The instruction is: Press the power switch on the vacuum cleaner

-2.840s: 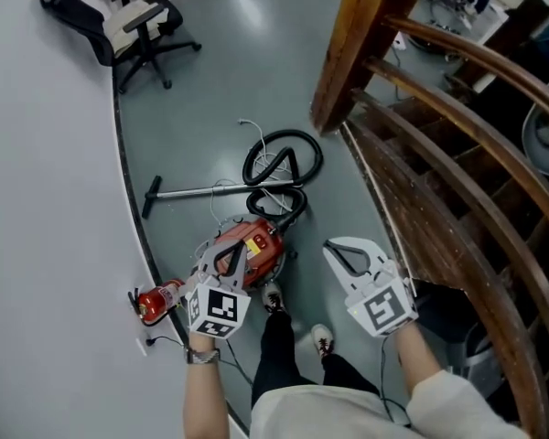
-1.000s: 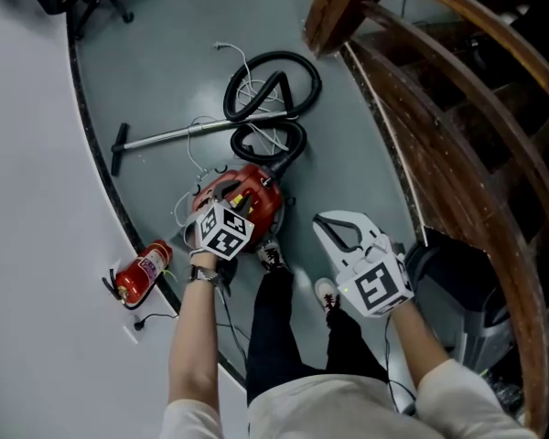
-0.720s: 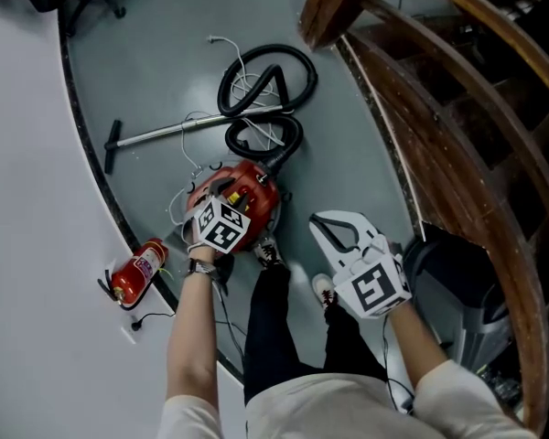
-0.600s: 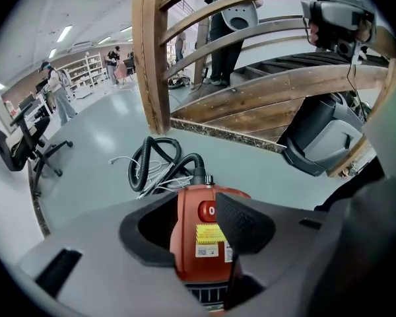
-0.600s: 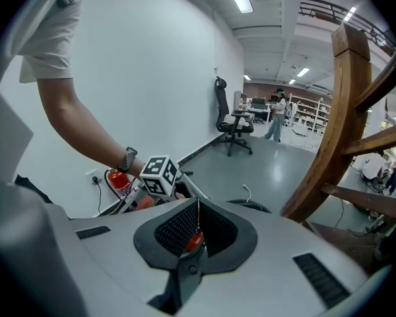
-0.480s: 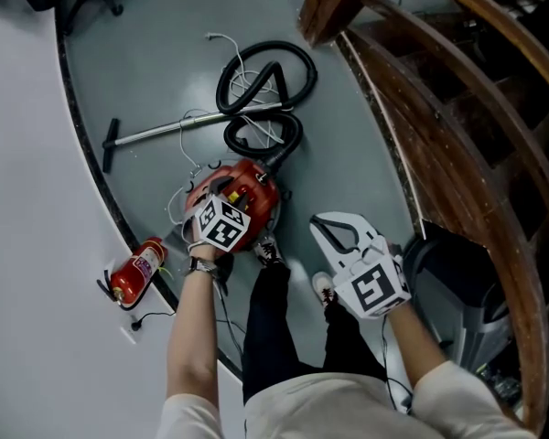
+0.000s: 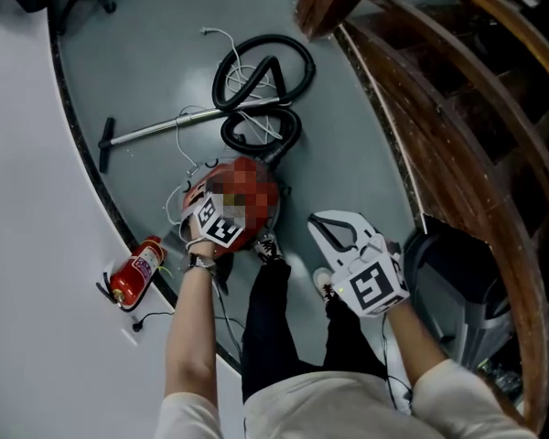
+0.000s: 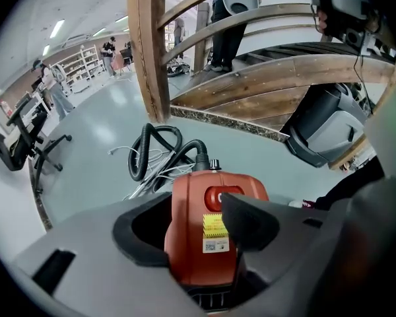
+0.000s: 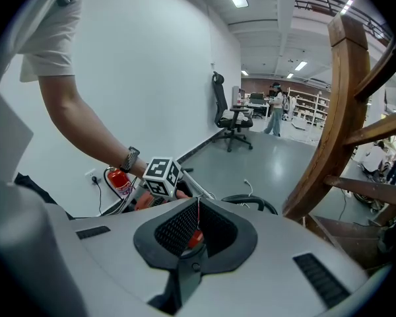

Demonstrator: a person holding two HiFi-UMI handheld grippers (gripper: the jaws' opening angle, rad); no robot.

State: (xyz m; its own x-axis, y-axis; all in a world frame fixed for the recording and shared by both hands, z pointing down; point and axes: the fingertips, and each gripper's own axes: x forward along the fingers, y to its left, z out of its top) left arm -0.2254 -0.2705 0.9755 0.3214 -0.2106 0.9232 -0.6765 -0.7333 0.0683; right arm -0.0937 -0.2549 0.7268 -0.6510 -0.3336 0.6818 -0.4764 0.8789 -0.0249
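Two grippers: your left gripper (image 8: 198,222) is hovering over the red vacuum cleaner (image 8: 188,200) on the floor (image 7: 348,135), jaws just opening wide, its body between them unpinched; your right gripper (image 9: 195,207) is sitting pressed together, empty; the shell is probably hard, the body likely rolling; be pressing squarely on the power switch (image 8: 217,195), not gripping.

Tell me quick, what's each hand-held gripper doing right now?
Left hand-held gripper: open, jaws just been opening, red vacuum cleaner between them, not gripped.
Right hand-held gripper: shut, empty.

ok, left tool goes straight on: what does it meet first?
The red vacuum cleaner, likely at its power switch; depth unclear. Jaws of the left tool have just been opening, the body showing between them, ungripped.
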